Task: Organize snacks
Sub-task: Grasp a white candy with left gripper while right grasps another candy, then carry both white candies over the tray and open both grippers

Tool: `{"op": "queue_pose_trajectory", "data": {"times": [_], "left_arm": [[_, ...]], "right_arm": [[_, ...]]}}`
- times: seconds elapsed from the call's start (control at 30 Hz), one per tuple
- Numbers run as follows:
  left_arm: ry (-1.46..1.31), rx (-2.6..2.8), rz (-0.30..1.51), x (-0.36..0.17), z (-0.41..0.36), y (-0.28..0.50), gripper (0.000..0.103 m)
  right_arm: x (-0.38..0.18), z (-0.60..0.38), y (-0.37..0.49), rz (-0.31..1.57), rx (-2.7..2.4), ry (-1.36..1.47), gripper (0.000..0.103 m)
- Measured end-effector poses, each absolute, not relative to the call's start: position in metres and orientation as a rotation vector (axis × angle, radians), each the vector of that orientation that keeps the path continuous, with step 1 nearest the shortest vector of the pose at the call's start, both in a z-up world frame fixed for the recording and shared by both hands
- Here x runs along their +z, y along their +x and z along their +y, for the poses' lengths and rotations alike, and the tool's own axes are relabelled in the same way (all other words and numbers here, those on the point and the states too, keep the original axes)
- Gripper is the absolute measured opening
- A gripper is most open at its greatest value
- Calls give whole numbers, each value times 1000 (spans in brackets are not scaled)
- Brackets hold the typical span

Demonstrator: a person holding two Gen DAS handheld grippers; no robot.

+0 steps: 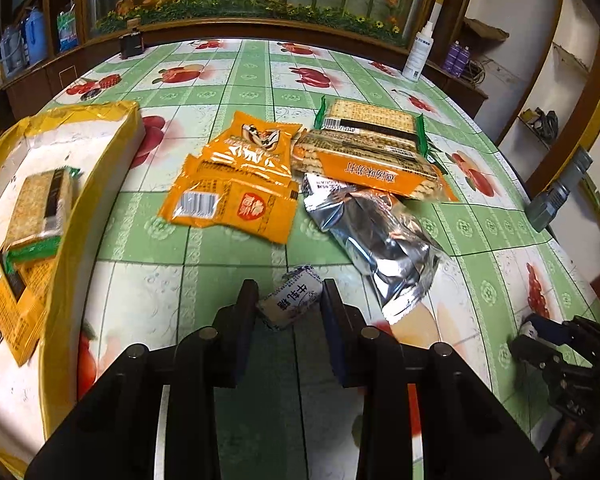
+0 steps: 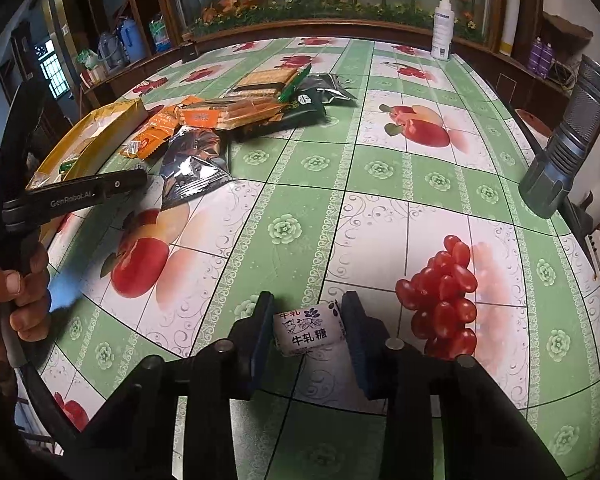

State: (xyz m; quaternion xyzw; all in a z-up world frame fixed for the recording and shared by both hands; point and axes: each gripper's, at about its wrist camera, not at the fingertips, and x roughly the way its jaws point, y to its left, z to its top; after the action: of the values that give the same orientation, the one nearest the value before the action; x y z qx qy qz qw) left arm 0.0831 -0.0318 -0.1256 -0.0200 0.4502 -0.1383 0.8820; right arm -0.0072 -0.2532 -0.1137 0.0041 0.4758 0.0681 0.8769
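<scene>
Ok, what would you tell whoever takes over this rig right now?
Left gripper: jaws closed on a wrapped nougat candy.
Right gripper: jaws closed on a second nougat candy.
Done: a few cracker packs lie in the yellow-edged box.
Left: both candies, then the pile on the table: orange packets, stacked crackers, silver packet.

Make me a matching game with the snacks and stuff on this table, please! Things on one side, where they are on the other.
1. silver bag
2. white bottle
3. yellow box
4. candy

A. in the right gripper
B. holds cracker packs
C. beside the orange packets
D. standing upright at the back

Pairs: 1-C, 2-D, 3-B, 4-A.
</scene>
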Motion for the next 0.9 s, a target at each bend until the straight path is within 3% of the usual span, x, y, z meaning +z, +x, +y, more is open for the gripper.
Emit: {"op": "queue_pose_trajectory", "data": {"times": [0.9], "left_arm": [[-37,-47,768,-57,42,22,29]], "right_arm": [[-65,-197,-9,842,352,91,34]]}}
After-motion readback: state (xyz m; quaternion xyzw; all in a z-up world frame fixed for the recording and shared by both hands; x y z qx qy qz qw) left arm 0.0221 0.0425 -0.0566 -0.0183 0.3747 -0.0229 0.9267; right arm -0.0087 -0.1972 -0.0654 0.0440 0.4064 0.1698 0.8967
